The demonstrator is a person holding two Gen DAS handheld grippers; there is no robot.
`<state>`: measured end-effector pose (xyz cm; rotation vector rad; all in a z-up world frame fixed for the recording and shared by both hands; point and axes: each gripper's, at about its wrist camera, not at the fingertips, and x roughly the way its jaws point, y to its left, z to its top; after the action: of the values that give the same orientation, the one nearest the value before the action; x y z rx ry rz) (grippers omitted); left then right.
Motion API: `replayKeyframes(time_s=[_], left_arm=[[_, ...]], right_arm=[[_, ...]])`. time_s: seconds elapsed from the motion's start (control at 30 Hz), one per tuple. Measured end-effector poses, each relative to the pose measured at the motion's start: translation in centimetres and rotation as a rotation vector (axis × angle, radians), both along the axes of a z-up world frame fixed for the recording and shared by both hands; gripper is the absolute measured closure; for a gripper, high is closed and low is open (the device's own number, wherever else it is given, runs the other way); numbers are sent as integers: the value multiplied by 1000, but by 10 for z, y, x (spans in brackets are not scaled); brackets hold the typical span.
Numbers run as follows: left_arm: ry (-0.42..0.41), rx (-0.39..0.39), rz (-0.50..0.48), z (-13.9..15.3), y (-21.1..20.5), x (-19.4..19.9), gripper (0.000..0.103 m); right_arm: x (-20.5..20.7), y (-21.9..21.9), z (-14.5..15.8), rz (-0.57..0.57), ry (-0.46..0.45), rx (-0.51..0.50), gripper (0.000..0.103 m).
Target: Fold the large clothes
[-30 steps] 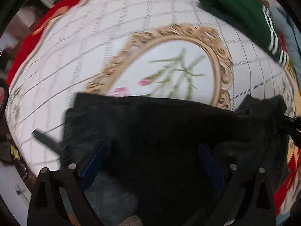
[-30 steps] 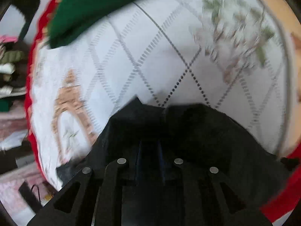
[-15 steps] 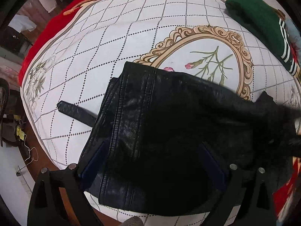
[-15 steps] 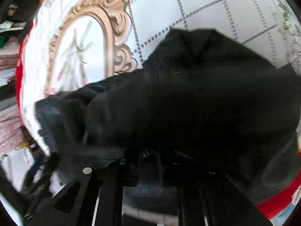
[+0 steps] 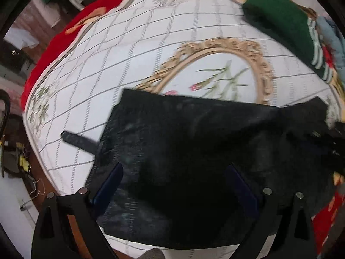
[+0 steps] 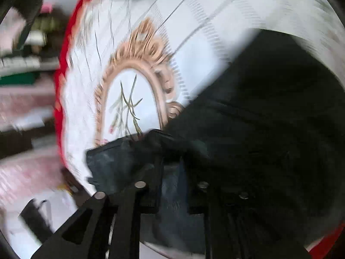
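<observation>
The black jacket lies half-folded on the bed, just below its gold oval frame. The left tool gapes empty above it; the right tool is opening over cloth, so a snagged fold could drag loose

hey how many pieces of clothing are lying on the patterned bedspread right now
3 that I can make out: a black jacket at the near edge, a folded green sweater at the far right, and something pale blue beside the sweater, mostly cut off. More may lie out of frame.

Quilted white bedspread with red border, cluttered floor
</observation>
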<state>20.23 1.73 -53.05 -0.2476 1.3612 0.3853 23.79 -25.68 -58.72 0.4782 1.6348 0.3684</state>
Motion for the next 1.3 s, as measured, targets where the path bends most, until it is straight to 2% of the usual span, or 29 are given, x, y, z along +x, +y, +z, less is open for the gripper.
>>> replayKeyframes(time_s=[0.03, 0.07, 0.1, 0.13, 0.2, 0.3, 0.37, 0.47, 0.5, 0.67, 0.7, 0.73, 0.77, 0.8, 0.9, 0.97, 1.03, 1.07, 1.13, 1.17, 1.2, 1.23, 1.3], left_arm=[[-9, -11, -18, 1, -9, 5, 4], [-13, -21, -34, 1, -17, 10, 4], [-19, -34, -56, -2, -29, 16, 4], [-21, -46, -71, -5, -37, 20, 4], [8, -105, -91, -25, -55, 27, 4], [59, -132, -84, -56, -69, 33, 3], [49, -110, -82, -64, -72, 33, 0], [40, -101, -102, -64, -72, 33, 0], [40, -104, -110, -64, -72, 33, 0], [37, -95, -164, -68, -74, 40, 0], [31, -87, -178, -69, -77, 44, 0], [23, -77, -190, -69, -78, 46, 0], [11, -64, -206, -68, -80, 47, 0], [2, -55, -223, -68, -82, 50, 0], [-6, -76, -268, -68, -91, 61, 0], [-13, -110, -312, -66, -101, 67, 0], [-13, -95, -373, -67, -118, 71, 0], [-10, -81, -392, -70, -123, 73, 0], [-9, -93, -389, -75, -125, 74, 0], [-12, -101, -384, -76, -125, 75, 0], [-14, -101, -385, -76, -124, 75, 0], [-16, -98, -387, -76, -125, 75, 0], [-23, -95, -390, -75, -124, 71, 0]], right_arm=[[-6, -20, 8, -48, -23, -8, 57], [-16, -46, 20, -106, -55, -23, 29], [-28, -71, 29, -170, -89, -42, 15], [-46, -100, 38, -246, -111, -79, 15], [-85, -155, 34, -369, -45, -129, 15], [-128, -197, 5, -510, 42, -65, 15], [-140, -221, -16, -585, 31, 13, 18], [-129, -223, -58, -615, -37, 186, 22], [-122, -223, -63, -610, -70, 253, 24], [-96, -201, -79, -620, -158, 337, 22], [-92, -199, -78, -636, -170, 363, 25], [-89, -198, -77, -649, -176, 391, 33], [-89, -196, -79, -652, -170, 408, 66], [-88, -195, -79, -665, -165, 425, 77], [-98, -207, -65, -766, -186, 549, 83], [-109, -211, -35, -774, -237, 598, 83], [-118, -212, -15, -736, -285, 601, 83], [-118, -213, -16, -726, -283, 599, 76], [-115, -218, -39, -725, -217, 558, 50], [-113, -219, -52, -724, -183, 540, 27], [-111, -221, -67, -726, -156, 512, 21], [-107, -221, -84, -718, -126, 498, 21], [-100, -218, -89, -700, -165, 505, 22]])
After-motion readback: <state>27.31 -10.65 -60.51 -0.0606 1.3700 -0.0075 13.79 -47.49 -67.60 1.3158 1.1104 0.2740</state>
